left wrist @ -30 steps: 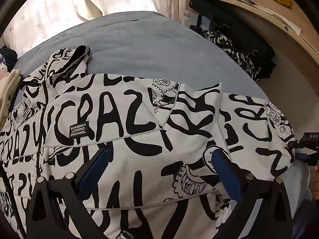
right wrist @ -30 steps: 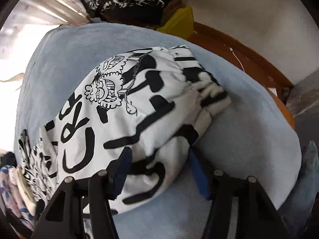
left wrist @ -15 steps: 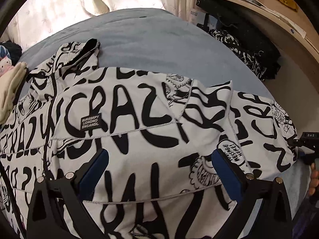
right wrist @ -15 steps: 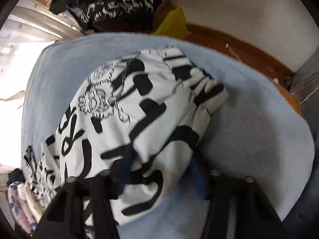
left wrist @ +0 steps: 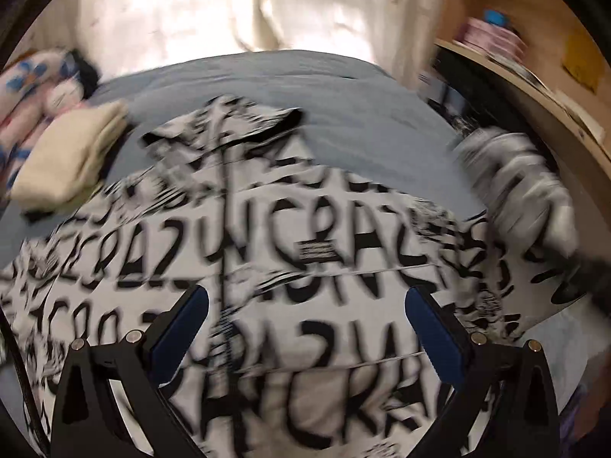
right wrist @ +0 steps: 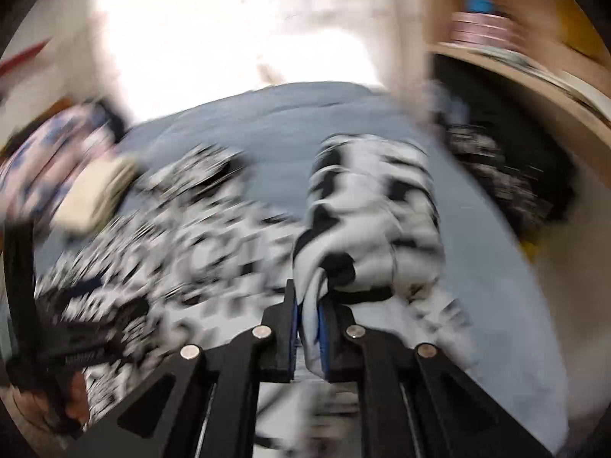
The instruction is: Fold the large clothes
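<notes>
A grey-blue bed [left wrist: 343, 87] carries the white hoodie with black lettering [left wrist: 290, 267], spread flat beneath and ahead of the left gripper [left wrist: 303, 328], whose fingers stand wide apart over the fabric, gripping nothing. The right gripper [right wrist: 308, 328] is clamped on the hoodie's sleeve [right wrist: 366, 210], which rises bunched just beyond its fingertips. A folded cream garment [left wrist: 68, 160] lies far left of the left fingers.

Each tool [left wrist: 305, 320] [right wrist: 308, 324] is black-framed, with blue finger pads [left wrist: 435, 336] and silver screws [right wrist: 355, 331].
</notes>
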Tool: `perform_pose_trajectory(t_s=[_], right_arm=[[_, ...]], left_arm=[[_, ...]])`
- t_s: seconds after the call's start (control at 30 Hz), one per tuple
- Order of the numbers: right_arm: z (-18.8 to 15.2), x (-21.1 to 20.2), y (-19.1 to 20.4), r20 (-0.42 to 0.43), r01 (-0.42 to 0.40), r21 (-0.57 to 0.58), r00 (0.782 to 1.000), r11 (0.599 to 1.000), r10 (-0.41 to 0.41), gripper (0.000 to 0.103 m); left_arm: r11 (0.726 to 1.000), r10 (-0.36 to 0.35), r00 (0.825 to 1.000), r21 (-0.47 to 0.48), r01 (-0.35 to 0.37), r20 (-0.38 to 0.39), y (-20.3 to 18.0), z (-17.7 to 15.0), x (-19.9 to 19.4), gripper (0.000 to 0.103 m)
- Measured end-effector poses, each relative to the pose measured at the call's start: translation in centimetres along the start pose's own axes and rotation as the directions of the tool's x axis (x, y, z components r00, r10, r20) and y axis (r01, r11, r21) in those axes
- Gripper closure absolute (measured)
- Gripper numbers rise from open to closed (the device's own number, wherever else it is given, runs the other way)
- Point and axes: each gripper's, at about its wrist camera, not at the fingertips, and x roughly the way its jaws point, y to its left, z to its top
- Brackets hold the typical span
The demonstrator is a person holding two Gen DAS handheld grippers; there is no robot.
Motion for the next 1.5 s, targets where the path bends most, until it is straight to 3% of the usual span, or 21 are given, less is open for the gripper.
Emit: perform_pose_trajectory(t_s=[0.13,0.27,0.4,0.53,0.63,0.67,0.8,0.9,1.03,1.1,1.17,1.2,1.23,1.27,1.3,1.4,1.5], right_arm=[[-3.9,6.2,6.4,-0.152,-0.021,-0.108,0.988,0.994,0.004,0.067],[-7.2,7.9,7.7,-0.242,-0.08,-0.078,0.969,0.994,0.059,0.066],[-8.7,6.1,6.6,-0.217,-0.085,0.011,0.972,0.996,0.086,0.066],[-9.0,4.3,5.0,-0.195,-0.087,0.132,0.974,0.987,0.112,0.065],[-9.7,3.5,4.0,-0.178,-0.112,0.209,0.972,0.972,0.151,0.065],[-9.8,3.4,3.8,-0.175,-0.116,0.225,0.972,0.967,0.157,0.065],[-10.2,3.2,3.2,-0.157,-0.128,0.279,0.972,0.952,0.177,0.065],[-10.5,3.2,2.8,-0.148,-0.151,0.313,0.967,0.938,0.205,0.065],[-11.0,3.5,2.5,-0.14,-0.177,0.341,0.962,0.923,0.236,0.065],[-11.2,3.8,2.4,-0.14,-0.189,0.356,0.957,0.915,0.252,0.065],[-11.6,4.0,2.4,-0.146,-0.188,0.364,0.956,0.912,0.255,0.065],[-11.8,3.9,2.2,-0.151,-0.183,0.366,0.956,0.912,0.253,0.065],[-12.1,3.9,2.2,-0.155,-0.179,0.369,0.956,0.912,0.251,0.065],[-12.2,3.7,2.1,-0.157,-0.176,0.37,0.956,0.912,0.248,0.065],[-12.4,3.5,1.9,-0.157,-0.171,0.37,0.957,0.913,0.243,0.065],[-12.9,2.7,1.2,-0.158,-0.132,0.37,0.966,0.92,0.202,0.065],[-13.3,1.9,0.4,-0.153,-0.101,0.376,0.974,0.921,0.169,0.065]], left_arm=[[0.999,-0.011,0.996,-0.041,0.008,-0.085,4.3,-1.7,1.6,0.001],[0.987,-0.105,0.977,-0.142,0.08,-0.184,7.7,-3.7,3.8,0.002],[0.958,-0.224,0.955,-0.222,0.18,-0.193,8.6,-4.7,4.8,0.019],[0.919,-0.355,0.91,-0.256,0.298,-0.213,7.4,-4.4,6.0,0.044],[0.886,-0.434,0.868,-0.288,0.363,-0.242,6.4,-4.5,6.9,0.044],[0.868,-0.472,0.842,-0.308,0.39,-0.261,5.9,-4.6,7.6,0.044],[0.826,-0.533,0.788,-0.393,0.405,-0.309,5.2,-5.5,9.9,0.044],[0.792,-0.567,0.766,-0.455,0.406,-0.303,5.2,-6.2,11.2,0.044],[0.755,-0.604,0.75,-0.497,0.429,-0.27,4.8,-6.1,12.3,0.044],[0.748,-0.61,0.747,-0.502,0.434,-0.263,3.9,-5.7,13.0,0.044],[0.766,-0.591,0.758,-0.485,0.422,-0.275,2.7,-5.1,13.4,0.044],[0.783,-0.572,0.772,-0.464,0.414,-0.278,2.0,-4.7,13.5,0.053],[0.797,-0.558,0.781,-0.444,0.41,-0.28,1.4,-4.4,13.5,0.082],[0.811,-0.549,0.781,-0.415,0.411,-0.298,0.4,-4.0,13.6,0.082],[0.833,-0.52,0.795,-0.392,0.391,-0.311,-0.3,-3.5,13.4,0.084],[0.91,-0.398,0.88,-0.228,0.346,-0.258,-2.8,-0.9,10.3,0.093],[0.925,-0.37,0.919,-0.146,0.351,-0.134,-3.5,2.3,6.1,0.095]])
